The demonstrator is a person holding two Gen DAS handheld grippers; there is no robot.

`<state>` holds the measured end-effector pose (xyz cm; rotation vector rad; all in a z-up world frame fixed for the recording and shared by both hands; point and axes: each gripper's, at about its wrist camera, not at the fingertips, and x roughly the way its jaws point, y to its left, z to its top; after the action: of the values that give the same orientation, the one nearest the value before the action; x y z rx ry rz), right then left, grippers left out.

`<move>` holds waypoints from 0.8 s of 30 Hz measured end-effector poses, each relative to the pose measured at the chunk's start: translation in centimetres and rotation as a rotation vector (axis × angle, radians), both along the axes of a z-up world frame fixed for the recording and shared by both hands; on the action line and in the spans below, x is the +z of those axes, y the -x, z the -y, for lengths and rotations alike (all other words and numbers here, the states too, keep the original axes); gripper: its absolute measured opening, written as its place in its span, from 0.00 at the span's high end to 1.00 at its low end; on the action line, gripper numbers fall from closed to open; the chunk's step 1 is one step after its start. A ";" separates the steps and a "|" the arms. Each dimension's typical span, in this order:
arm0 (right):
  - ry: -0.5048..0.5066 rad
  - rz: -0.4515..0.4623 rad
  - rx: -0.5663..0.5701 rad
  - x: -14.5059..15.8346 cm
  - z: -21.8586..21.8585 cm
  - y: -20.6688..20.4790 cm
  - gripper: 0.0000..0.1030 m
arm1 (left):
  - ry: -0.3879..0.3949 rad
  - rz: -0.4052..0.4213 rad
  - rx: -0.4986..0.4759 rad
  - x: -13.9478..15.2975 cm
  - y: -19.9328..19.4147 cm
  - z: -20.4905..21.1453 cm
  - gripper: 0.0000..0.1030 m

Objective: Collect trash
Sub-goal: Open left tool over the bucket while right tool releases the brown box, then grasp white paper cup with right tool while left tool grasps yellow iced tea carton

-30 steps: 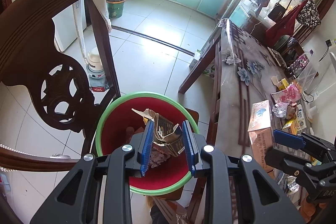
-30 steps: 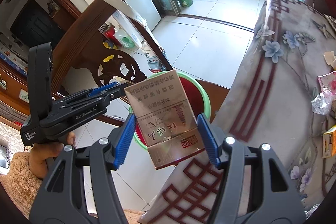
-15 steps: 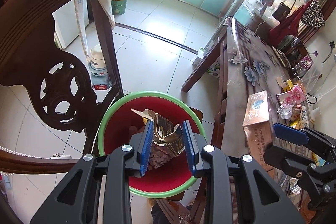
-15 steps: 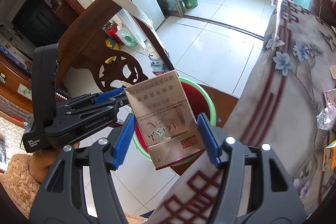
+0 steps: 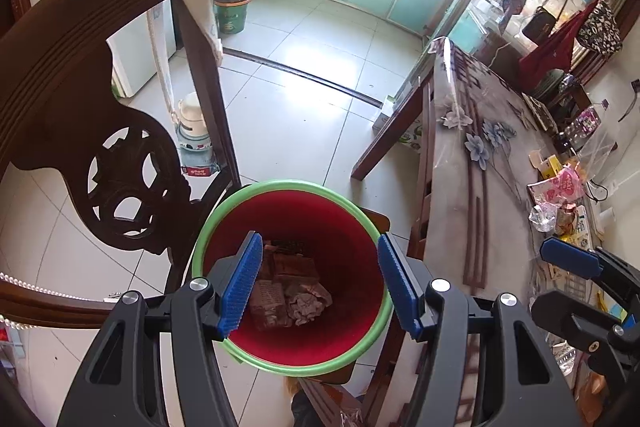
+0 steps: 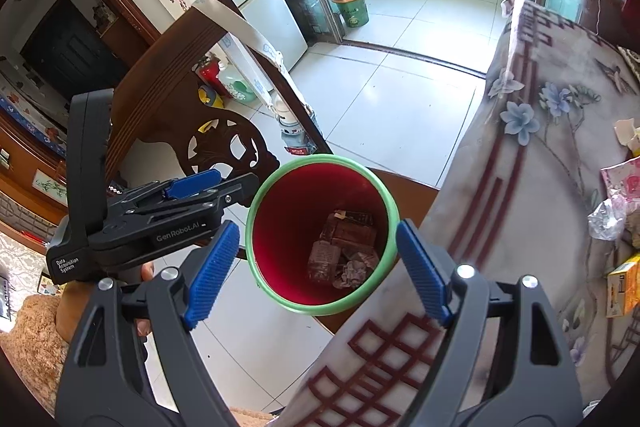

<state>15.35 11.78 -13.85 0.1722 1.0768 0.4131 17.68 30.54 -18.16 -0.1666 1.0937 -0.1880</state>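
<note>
Both pairs of jaws stand wide apart with nothing between them, and both have just been opening. Seen from the left wrist, the left gripper (image 5: 318, 283) hangs directly above the red bin (image 5: 360, 211) with the green rim, so that whatever leaves its blue pads can only fall inside; the pads frame the mouth of the bin, one at 9 o'clock and one at 3 o'clock of the opening. At the bottom lies the trash (image 5: 288, 291): flattened brown cartons and a crumpled grey paper. The right gripper (image 5: 568, 263) shows at 4 o'clock, over the table (image 5: 460, 187), where more litter (image 5: 556, 195) waits at 3 o'clock. The carved chair (image 5: 100, 131) stands at 9 o'clock, just beside the bin. Seen from the right wrist, the right gripper (image 6: 316, 267) is also held over the same bin (image 6: 288, 203), its pads outside the rim on both sides, and the cartons (image 6: 344, 247) rest on the floor of the bin. The left gripper (image 6: 192, 187) appears at 9 o'clock, near the rim. I judge that the bin was put against the table edge (image 6: 460, 227) so that both hands reach it easily, and that the remaining litter on the table is the next work.
</note>
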 end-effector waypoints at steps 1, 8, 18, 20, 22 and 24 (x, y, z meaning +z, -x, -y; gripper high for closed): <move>0.001 0.008 0.000 0.3 0.2 0.2 0.24 | -0.003 0.005 -0.008 0.2 0.1 0.3 0.44; 0.021 0.055 -0.031 1.9 2.0 1.8 0.23 | 0.014 0.033 -0.054 1.7 0.9 1.9 0.44; 0.079 0.027 -0.203 0.8 7.6 4.5 0.21 | 0.020 0.053 -0.170 2.4 2.1 5.6 0.44; 0.112 0.005 -0.293 0.4 10.4 5.7 0.20 | 0.029 0.045 -0.197 2.3 2.3 6.6 0.44; 0.131 -0.031 -0.405 -0.4 14.0 7.4 0.19 | 0.034 0.041 -0.225 2.2 2.5 7.6 0.44; 0.163 -0.067 -0.494 -1.3 17.1 9.2 0.19 | 0.039 0.040 -0.256 2.2 2.7 8.6 0.44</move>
<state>6.10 -5.27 -15.17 0.2991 1.0861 -0.1248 15.02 21.97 -16.01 -0.0563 1.0698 -0.4407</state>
